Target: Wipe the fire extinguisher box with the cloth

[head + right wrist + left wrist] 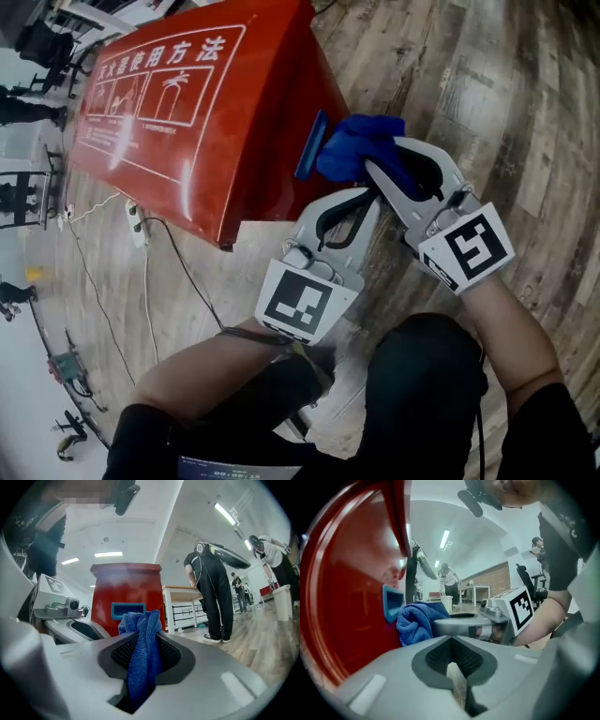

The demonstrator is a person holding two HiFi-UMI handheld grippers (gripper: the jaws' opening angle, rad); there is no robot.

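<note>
The red fire extinguisher box stands on the wood floor, with white printing on its top face. A blue handle recess sits in the side that faces me. My right gripper is shut on the blue cloth, which bunches just beside that handle. In the right gripper view the cloth hangs between the pads, with the box straight ahead. My left gripper is shut with nothing in it, just below the cloth. In the left gripper view the box fills the left and the cloth lies ahead.
A white power strip and thin cables lie on the floor left of the box. A person in black stands at the right beside a white table. Open wood floor stretches to the right of the box.
</note>
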